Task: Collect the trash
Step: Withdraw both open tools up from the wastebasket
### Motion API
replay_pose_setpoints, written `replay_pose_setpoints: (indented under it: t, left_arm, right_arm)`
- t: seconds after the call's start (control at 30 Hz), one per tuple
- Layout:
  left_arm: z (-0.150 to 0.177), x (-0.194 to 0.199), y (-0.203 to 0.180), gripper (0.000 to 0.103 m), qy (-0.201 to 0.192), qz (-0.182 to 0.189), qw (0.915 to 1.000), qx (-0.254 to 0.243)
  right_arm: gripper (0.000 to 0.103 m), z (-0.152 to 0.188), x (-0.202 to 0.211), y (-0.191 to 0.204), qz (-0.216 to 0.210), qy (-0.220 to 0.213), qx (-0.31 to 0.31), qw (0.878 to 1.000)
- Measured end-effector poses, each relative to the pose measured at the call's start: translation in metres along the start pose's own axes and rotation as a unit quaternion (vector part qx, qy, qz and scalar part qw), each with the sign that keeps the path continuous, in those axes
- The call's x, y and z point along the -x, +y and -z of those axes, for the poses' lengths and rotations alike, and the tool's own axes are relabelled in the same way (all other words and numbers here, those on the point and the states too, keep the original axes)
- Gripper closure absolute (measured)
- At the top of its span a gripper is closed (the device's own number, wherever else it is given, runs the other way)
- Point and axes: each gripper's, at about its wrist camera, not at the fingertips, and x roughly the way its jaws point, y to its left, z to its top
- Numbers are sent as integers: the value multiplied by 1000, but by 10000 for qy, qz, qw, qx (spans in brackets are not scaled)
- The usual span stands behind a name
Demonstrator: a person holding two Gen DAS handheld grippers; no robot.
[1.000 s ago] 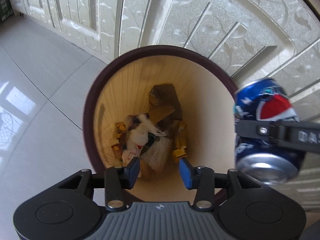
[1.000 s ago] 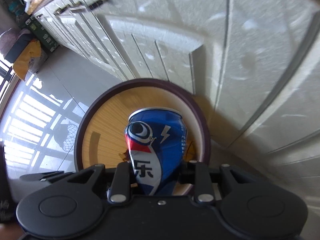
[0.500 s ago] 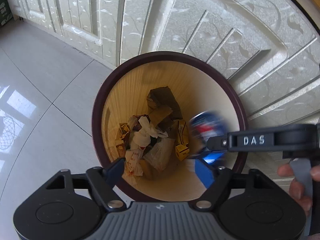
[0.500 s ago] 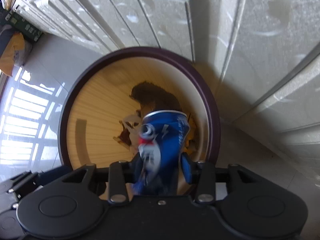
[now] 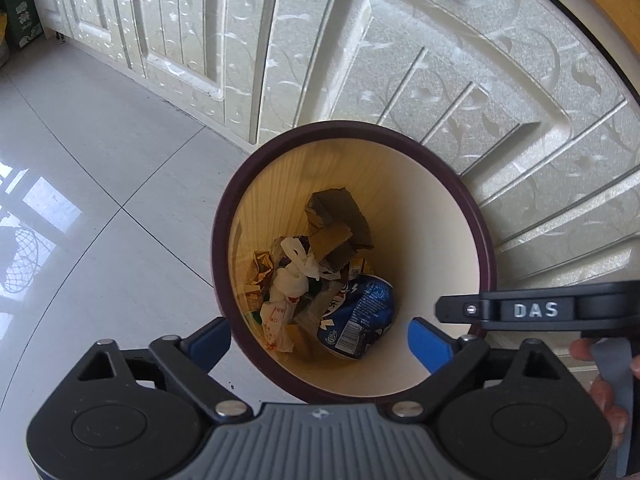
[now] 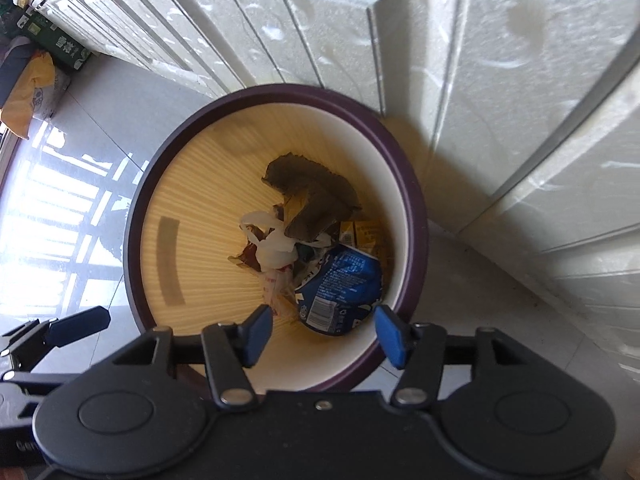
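A: Start at the fingers. What are they doing?

B: The left gripper (image 5: 319, 347) has its jaws wide and still opening, with nothing between the blue pads. They straddle the near rim of the bin (image 5: 486, 252) from above. The right gripper (image 6: 323, 335) is about half open and opening too, also with nothing in its grasp; the can (image 6: 340, 290) shows between its pads but lies far below, at the bottom of the bin.

A: How are the hands posed?

B: Both grippers point steeply down into the bin's mouth. In the left view, one finger of the right gripper reaches in from the right edge over the rim, marked "DAS", and a hand (image 5: 604, 380) grips the handle behind it. In the right view, a blue pad of the left gripper pokes in at the lower left.

A: Counts?

B: Two grippers, one bin, one blue can (image 5: 356, 322). It lies on its side on the rubbish, against the wall on the right. Beside it are one knotted white bag (image 5: 296, 276), brown cardboard (image 5: 338, 228) in torn pieces, and a yellow carton (image 6: 366, 234); the smaller scraps are too jumbled to count.

A: Around the bin?

B: Pale floor (image 5: 100, 184) tiles, with a cream panelled cabinet (image 5: 420, 68) just behind.
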Motion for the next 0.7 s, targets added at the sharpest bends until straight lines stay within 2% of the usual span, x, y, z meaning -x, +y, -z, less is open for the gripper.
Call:
replay_pose_setpoints:
  t: [0.1, 0.3, 0.4, 0.47, 0.7]
  left_arm:
    - [-1, 6, 2, 0, -42, -38, 10000, 45]
    - [-3, 23, 5, 0, -136, -189, 9994, 254]
    - [-2, 36, 4, 0, -229, -144, 9991, 329]
    - [-1, 46, 3, 0, -297, -57, 9988, 390]
    - [6, 94, -5, 0, -532, -254, 9973, 448]
  right_arm:
    - [40, 0, 10, -2, 29, -105, 22, 9999]
    - [26, 1, 36, -1, 9, -364, 153, 9992]
    - [16, 2, 52, 4, 23, -566, 239, 9981]
    - [4, 3, 64, 6, 20, -728, 276, 9970]
    - [0, 9, 109, 15, 130, -1145, 529, 9919]
